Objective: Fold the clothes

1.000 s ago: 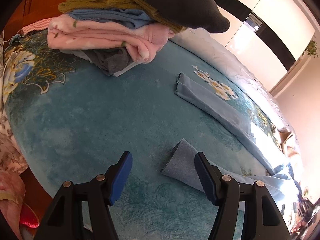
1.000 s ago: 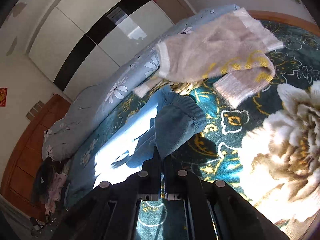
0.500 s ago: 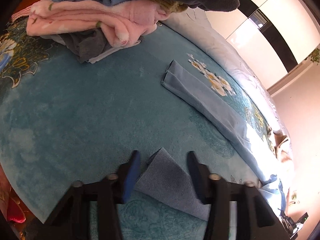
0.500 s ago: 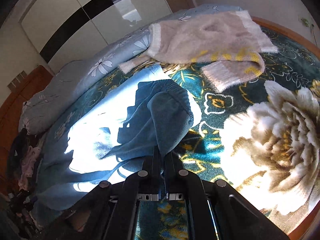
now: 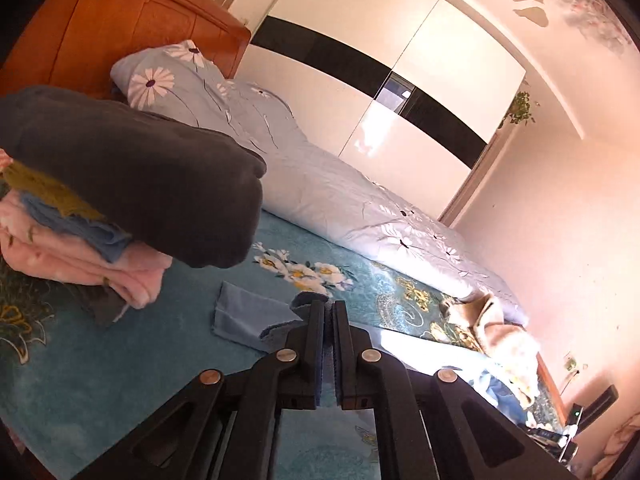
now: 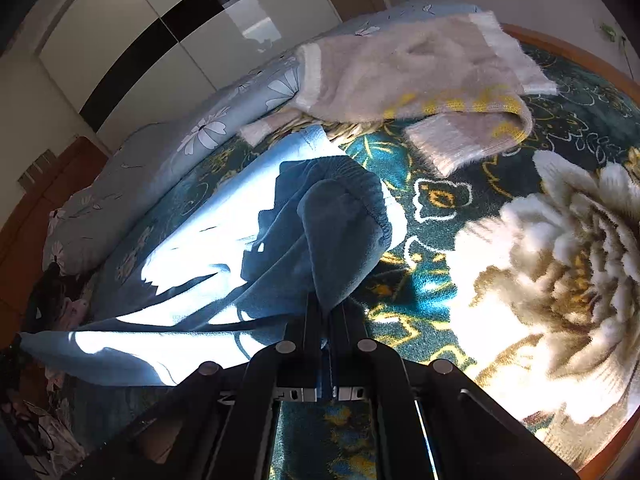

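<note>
Nearest to me, the left tongs (image 5: 328,312) were pinched almost shut on the hem of the soft light-blue fleece trousers (image 5: 248,322), a corner of cloth bunched just past the tips. The right tongs (image 6: 326,312) were likewise closed tight, gripping the elastic waist end of the same trousers (image 6: 340,232), which rose in a limp hump off the teal floral bedspread (image 6: 436,280). Between the two grips the garment lay stretched along the bed, its long leg (image 6: 132,352) trailing toward the bed's near edge in hard sunlight.

My worry was the thin bite each pair had. Fleece is slack and a little slippery, and I judged that a quick lift or a pull in opposite directions could drag the hem free, dropping that end in a heap. The trailing leg could also slide over the bed's edge if it were swung carelessly.

Further along, the stack of folded clothes topped by a dark grey fleece garment (image 5: 140,184) sat toward the headboard end; the top piece overhung the pink one (image 5: 80,264) below, and a sweep of the trousers might topple it. Farther still, the fuzzy beige sweater with yellow bands (image 6: 408,76) lay rumpled against the pale blue daisy-print quilt (image 5: 344,200), close enough to the waist end to get caught up in a fold.
</note>
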The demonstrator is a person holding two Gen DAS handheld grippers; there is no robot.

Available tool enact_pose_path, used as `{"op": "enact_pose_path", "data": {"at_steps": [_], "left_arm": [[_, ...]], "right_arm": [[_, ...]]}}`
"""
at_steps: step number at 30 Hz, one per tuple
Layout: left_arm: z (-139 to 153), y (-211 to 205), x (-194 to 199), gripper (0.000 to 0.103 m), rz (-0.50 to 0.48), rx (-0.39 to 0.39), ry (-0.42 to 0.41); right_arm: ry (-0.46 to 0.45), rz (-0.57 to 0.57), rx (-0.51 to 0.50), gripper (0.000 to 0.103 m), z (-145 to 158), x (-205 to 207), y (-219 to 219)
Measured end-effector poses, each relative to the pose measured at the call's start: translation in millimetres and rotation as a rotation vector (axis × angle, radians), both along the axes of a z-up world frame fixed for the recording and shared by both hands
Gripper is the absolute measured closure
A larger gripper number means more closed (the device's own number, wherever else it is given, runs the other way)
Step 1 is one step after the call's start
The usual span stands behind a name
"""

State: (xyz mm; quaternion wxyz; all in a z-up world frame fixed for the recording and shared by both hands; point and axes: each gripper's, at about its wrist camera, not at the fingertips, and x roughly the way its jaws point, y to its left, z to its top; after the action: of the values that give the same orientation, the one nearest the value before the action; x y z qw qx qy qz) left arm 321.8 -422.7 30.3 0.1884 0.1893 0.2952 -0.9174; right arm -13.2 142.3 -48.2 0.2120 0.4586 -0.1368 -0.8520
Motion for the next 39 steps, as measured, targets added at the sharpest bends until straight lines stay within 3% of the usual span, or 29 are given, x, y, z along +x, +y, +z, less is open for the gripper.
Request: {"op": "enact_pose_path", "data": {"at_steps": [4, 6, 8, 9, 12, 15, 17, 18, 19, 21, 24, 27, 30, 33, 35, 38, 39], "left_arm": [[-90.1, -12.6, 27.2, 0.099, 0.061, 0.154, -0.184], [-124.3, -13.0, 46.8, 0.099, 0.084, 0.243, -0.219], [-137.2, -7.3, 63.4, 0.099, 0.098, 0.287, -0.218], [-140.0, -4.8, 69.6, 0.097, 0.106, 0.300, -0.212], [-132.2, -0.3, 84.2, 0.097, 0.168, 0.242, -0.247], [-121.2, -1.5, 91.7, 0.095, 0.158, 0.254, -0.231], [-121.3, 0.4, 83.6, 0.078, 0.136, 0.291, -0.224], [-122.0, 1.6, 78.7, 0.061, 0.124, 0.311, -0.220], [-122.6, 2.8, 73.7, 0.052, 0.112, 0.332, -0.217], [-123.8, 5.1, 63.9, 0.052, 0.087, 0.372, -0.209], [-130.9, 2.8, 57.3, 0.052, 0.128, 0.392, -0.248], [-131.7, -3.5, 57.1, 0.052, 0.152, 0.418, -0.234], [-120.4, -7.0, 55.6, 0.052, 0.168, 0.391, -0.224], [-113.7, -4.7, 37.0, 0.052, 0.118, 0.337, -0.276], [-117.6, -3.7, 30.9, 0.053, 0.099, 0.354, -0.277], [-123.7, 0.9, 26.6, 0.055, 0.082, 0.380, -0.265], [-124.7, 4.1, 25.8, 0.061, 0.078, 0.381, -0.263]], "right_arm": [[-0.040, 0.004, -0.013, 0.099, -14.7, 3.1, 1.8], [-0.046, 0.014, -0.003, 0.099, -16.3, 4.9, 1.3], [-0.046, 0.023, 0.010, 0.099, -15.9, 6.5, 0.8], [-0.042, 0.027, 0.015, 0.099, -14.5, 6.9, 0.7], [-0.037, 0.031, 0.029, 0.099, -12.5, 7.6, 1.9], [-0.038, 0.025, 0.034, 0.099, -12.5, 10.1, 3.9], [-0.029, 0.021, 0.041, 0.099, -11.2, 13.3, 5.0], [-0.026, 0.020, 0.048, 0.099, -10.8, 14.5, 4.5], [-0.025, 0.021, 0.052, 0.099, -10.2, 15.3, 3.8], [-0.022, 0.026, 0.057, 0.099, -9.0, 16.7, 2.2], [-0.019, 0.032, 0.065, 0.099, -7.1, 18.8, -0.2], [-0.013, 0.033, 0.072, 0.099, -4.6, 20.5, 0.0], [-0.010, 0.023, 0.069, 0.099, -1.8, 21.4, 2.5], [0.011, 0.014, 0.062, 0.099, 7.7, 27.2, 0.6], [0.050, 0.016, 0.058, 0.099, 20.9, 36.4, -4.8], [0.147, 0.153, 0.063, 0.098, 44.4, 61.3, -38.3], [0.157, 0.232, 0.055, 0.097, 46.8, 71.1, -56.1]]}}
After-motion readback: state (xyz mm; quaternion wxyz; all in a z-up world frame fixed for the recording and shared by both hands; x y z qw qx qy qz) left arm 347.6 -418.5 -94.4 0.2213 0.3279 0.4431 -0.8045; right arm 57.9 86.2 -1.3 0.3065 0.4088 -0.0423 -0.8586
